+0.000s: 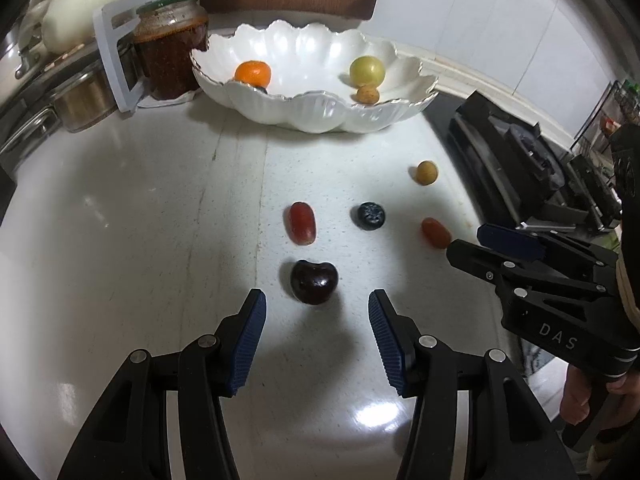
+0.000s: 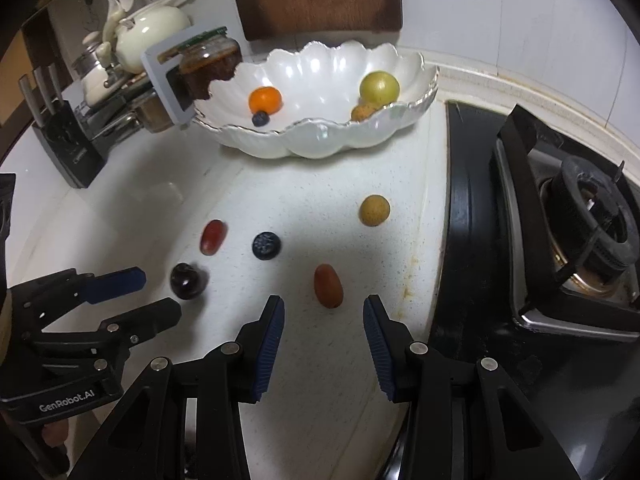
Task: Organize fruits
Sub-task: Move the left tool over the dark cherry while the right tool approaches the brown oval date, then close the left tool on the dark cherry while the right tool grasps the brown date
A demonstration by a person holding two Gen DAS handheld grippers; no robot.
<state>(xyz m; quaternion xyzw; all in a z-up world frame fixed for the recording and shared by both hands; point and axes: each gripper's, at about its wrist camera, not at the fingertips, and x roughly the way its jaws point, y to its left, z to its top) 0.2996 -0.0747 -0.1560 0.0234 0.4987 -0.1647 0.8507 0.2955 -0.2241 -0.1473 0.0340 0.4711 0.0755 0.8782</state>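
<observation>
On white counter [image 1: 140,220], cherry [image 1: 314,282] lies just beyond left gripper's [image 1: 317,304] parted jaws.

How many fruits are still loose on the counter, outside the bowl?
5: cherry before the left jaws, red grape, blueberry, tan round fruit, and reddish oval fruit before the right jaws.

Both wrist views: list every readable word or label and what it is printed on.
"DAS": on the body of the right gripper, seen from the left wrist.
"GenRobot.AI": on the body of the left gripper, seen from the right wrist.
Jar: no label readable.
Knife block: faint marking, too blurred to read.
</observation>
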